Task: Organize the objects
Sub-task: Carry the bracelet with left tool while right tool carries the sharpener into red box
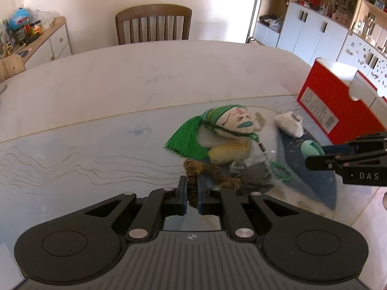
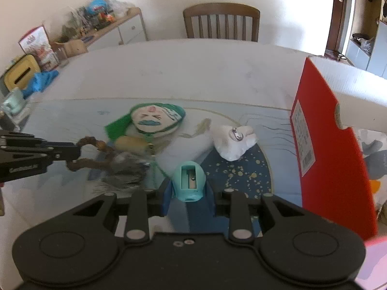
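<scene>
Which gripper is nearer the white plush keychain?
Right. The right gripper, clamping the teal sharpener, sits just before the white plush keychain; the left gripper is across the pile.

The red box point(image 2: 333, 149) runs off the right edge of the right wrist picture. The pile in the middle of the left wrist picture is smeared; the dark grey lump point(image 1: 254, 174) there is too blurry to name. The things on the sideboard point(image 1: 43, 38) at the upper left are too small to tell.

I count on table point(image 2: 193, 72): one painted face ornament point(image 2: 154, 120) with green tassel, one brown bead string point(image 1: 193, 181), one teal pencil sharpener point(image 2: 189, 181), one white lump point(image 2: 233, 142), one red box point(image 2: 333, 149). One chair point(image 1: 153, 24) behind.
</scene>
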Motion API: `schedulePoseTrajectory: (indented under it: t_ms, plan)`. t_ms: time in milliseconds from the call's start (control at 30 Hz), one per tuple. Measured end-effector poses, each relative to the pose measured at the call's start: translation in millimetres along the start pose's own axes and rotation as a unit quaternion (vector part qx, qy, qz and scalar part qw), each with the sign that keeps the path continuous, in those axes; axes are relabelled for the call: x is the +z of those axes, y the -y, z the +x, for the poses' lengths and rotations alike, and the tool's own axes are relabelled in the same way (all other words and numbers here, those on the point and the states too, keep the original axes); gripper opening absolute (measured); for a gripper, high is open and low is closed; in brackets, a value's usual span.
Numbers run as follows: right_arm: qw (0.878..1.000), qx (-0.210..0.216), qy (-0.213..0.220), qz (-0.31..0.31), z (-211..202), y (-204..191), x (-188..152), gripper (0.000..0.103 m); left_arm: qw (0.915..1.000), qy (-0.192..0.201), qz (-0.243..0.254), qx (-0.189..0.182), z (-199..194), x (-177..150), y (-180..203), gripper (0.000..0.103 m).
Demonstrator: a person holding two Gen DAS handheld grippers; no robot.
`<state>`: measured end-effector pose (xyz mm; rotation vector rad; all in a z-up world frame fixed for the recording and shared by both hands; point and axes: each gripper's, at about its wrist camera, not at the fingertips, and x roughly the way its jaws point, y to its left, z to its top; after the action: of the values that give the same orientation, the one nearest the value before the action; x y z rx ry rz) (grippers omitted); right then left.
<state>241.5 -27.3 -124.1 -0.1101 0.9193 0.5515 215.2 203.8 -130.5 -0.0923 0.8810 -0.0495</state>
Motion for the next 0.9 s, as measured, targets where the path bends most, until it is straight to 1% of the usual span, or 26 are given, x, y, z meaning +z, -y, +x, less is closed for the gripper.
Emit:
schedulePoseTrajectory:
  t_ms: [100, 233, 367, 467, 700, 900]
  plan:
    - [1.0, 0.009, 0.009, 0.0, -15.5, -0.6, 1.4, 0.028, 1.0, 0.003, -0.003, -0.006, -11.2, 3.7, 6.8, 0.007]
    - [1.0, 0.019, 0.021, -0.001, -36.4, 0.3, 2.6, 0.028, 0.9997, 0.015, 0.006, -0.017, -28.2, 8.2, 18.9, 0.007]
    - [0.999, 0.022, 0.034, -0.001, -58.2, 3.4, 3.0, 0.028, 0.9993, 0.024, 0.009, -0.026, -45.7, 13.2, 31.5, 0.007]
    - [0.999, 0.022, 0.044, 0.001, -76.2, 8.9, 3.4, 0.028, 0.999, 0.034, 0.016, -0.026, -59.0, 19.2, 44.4, 0.007]
    - [0.998, 0.013, 0.062, 0.005, -112.2, 31.4, -0.6, 0.028, 0.9959, 0.057, 0.031, -0.064, -87.0, 38.7, 86.1, 0.007]
    - [0.997, -0.004, 0.071, 0.007, -137.5, 61.8, -5.3, 0.028, 0.9926, 0.067, 0.051, -0.087, -94.0, 54.6, 129.5, 0.007]
